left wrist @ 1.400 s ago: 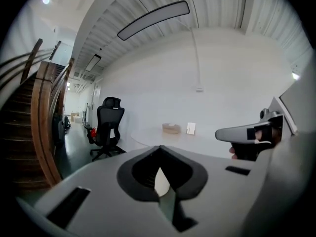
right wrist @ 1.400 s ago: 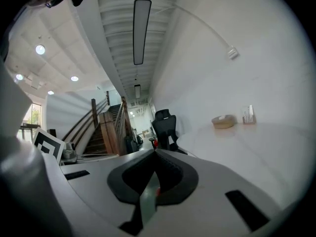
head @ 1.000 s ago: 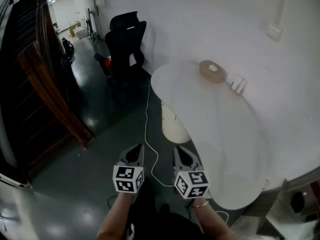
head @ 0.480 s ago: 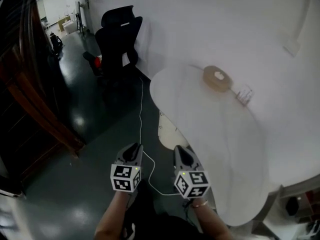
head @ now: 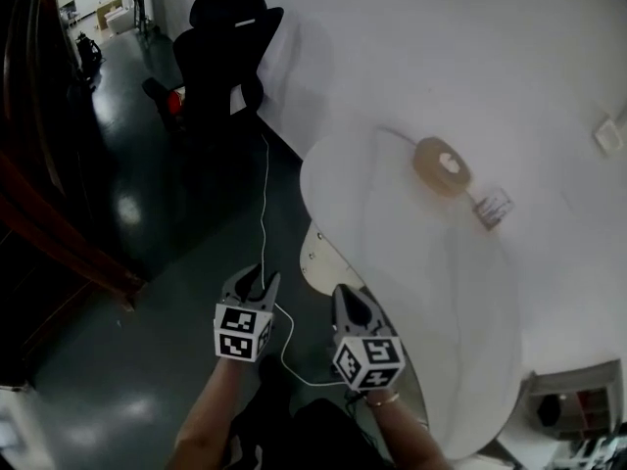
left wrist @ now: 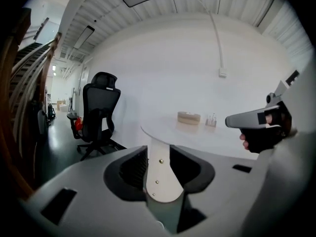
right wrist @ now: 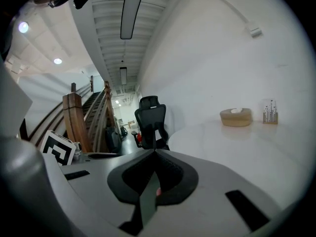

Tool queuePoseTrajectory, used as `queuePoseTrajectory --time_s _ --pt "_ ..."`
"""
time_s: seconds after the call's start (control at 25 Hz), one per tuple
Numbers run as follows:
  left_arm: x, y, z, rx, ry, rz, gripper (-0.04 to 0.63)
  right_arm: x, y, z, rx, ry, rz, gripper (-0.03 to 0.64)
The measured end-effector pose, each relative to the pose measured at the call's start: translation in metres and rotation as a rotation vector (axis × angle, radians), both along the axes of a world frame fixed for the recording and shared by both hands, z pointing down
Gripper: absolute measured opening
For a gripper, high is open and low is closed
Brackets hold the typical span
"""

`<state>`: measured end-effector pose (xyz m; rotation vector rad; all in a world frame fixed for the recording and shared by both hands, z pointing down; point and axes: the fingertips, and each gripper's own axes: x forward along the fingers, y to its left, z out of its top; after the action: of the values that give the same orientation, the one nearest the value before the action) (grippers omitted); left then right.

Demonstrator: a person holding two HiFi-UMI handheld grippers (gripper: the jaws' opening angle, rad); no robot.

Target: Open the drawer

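Note:
No drawer shows in any view. My left gripper point(head: 253, 280) hangs over the dark floor left of the white table's leg point(head: 318, 258); its jaws are opening and nothing is between them. In the left gripper view the left gripper point(left wrist: 159, 162) frames that leg point(left wrist: 160, 181) in its gap. My right gripper point(head: 348, 297) is beside it, by the table's near edge, shut and empty. The right gripper point(right wrist: 154, 152) points toward the black office chair point(right wrist: 150, 122).
A white rounded table point(head: 421, 262) fills the right, with a round wooden box point(head: 441, 167) and a small rack point(head: 493, 207) near the wall. A black office chair point(head: 220, 47) stands at the back. A white cable point(head: 265, 213) runs over the floor. Wooden stairs point(head: 59, 233) rise on the left.
Both grippers have moved forward toward the table's leg, and the table has drawn nearer. The left gripper's jaws have gone from shut to apart.

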<state>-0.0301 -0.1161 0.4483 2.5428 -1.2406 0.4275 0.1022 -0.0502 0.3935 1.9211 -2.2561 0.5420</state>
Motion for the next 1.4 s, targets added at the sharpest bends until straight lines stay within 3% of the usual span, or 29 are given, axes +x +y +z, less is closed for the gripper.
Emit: queuePoseTrajectory --time_s 0.44,0.8,1.04,1.4 --pt "0.025 -0.062 0.09 -0.073 -0.039 0.083 0.15 -0.004 -0.053 0.094 -0.182 0.038 -0.014 0.003" --pt "0.071 -0.099 0.174 -0.063 -0.008 0.146 0.164 0.015 -0.068 0.178 -0.286 0.102 -0.013 0.003" --pt "0.107 -0.116 0.217 -0.078 -0.024 0.247 0.164 0.026 -0.059 0.215 -0.352 0.135 0.005 0.003" --pt "0.155 -0.149 0.241 -0.046 -0.108 0.405 0.167 0.044 -0.069 0.249 -0.418 0.119 0.044 0.003"
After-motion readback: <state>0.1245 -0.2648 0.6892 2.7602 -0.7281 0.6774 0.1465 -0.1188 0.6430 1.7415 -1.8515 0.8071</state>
